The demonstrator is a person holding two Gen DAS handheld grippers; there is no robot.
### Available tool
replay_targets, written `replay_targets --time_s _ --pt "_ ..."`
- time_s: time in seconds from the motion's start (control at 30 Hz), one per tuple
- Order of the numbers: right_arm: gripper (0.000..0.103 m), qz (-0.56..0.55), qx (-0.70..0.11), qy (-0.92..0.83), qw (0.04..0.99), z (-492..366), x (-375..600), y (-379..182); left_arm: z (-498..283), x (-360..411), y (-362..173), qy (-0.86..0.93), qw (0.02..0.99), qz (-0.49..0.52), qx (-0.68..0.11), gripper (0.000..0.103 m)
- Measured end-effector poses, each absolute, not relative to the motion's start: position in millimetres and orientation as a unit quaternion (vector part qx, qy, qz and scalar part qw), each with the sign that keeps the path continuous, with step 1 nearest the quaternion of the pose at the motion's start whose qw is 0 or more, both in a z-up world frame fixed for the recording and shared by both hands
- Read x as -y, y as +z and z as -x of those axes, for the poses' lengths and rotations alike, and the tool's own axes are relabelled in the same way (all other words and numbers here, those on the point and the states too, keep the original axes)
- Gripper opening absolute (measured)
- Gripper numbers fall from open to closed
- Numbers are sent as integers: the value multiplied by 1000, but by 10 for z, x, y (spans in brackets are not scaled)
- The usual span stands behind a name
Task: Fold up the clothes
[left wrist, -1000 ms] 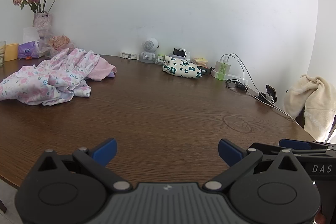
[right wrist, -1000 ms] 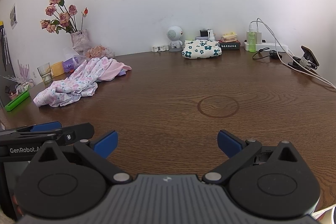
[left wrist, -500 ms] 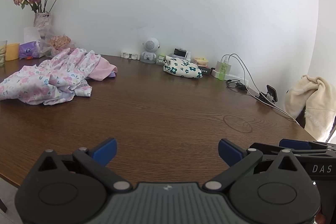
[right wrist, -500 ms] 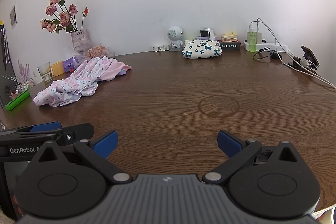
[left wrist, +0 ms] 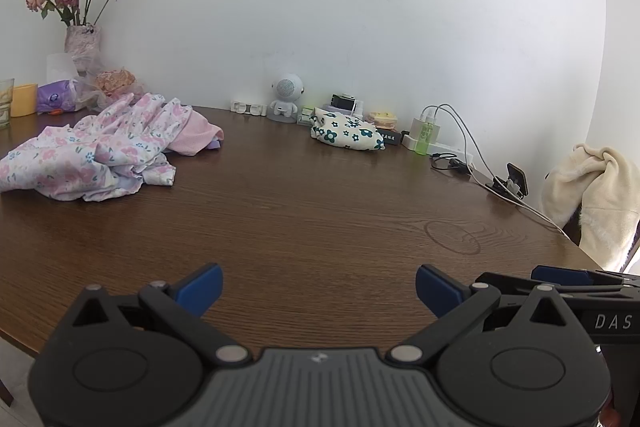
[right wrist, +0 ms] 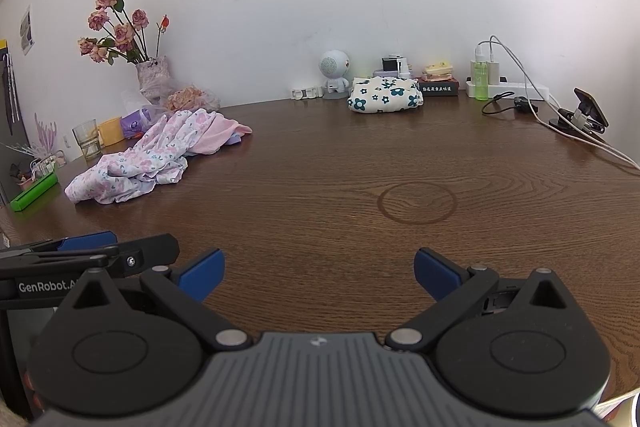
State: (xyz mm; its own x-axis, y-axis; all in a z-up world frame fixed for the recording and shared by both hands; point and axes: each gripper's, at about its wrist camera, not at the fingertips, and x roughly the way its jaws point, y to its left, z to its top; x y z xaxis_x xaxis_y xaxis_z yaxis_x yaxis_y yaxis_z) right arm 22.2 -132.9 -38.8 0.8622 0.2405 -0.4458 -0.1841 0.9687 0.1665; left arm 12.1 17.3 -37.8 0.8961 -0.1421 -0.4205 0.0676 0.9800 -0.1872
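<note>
A crumpled heap of floral pink-and-white clothes lies on the brown wooden table at the left, with a plain pink garment tucked behind it. A folded white cloth with dark green flowers rests near the wall. My left gripper hovers open over the table's near edge, far from the heap, with nothing between its blue pads. My right gripper is likewise open and empty; it also shows at the right edge of the left wrist view.
Along the wall stand a vase of dried roses, a glass, a yellow cup, a small white robot figure, a green bottle, a power strip with cables and a phone clip. A cream fleece hangs off the right.
The left wrist view has shifted slightly, so the clothes heap sits a little further left and lower. The right gripper has stayed still, and both jaws keep the same wide gap.
</note>
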Motion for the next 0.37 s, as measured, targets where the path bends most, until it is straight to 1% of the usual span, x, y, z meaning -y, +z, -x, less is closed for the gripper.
replay_targets --time_s 0.37 --pt "103 -61 -235 114 963 -217 1338 -385 -124 -152 -376 -57 971 84 -219 103"
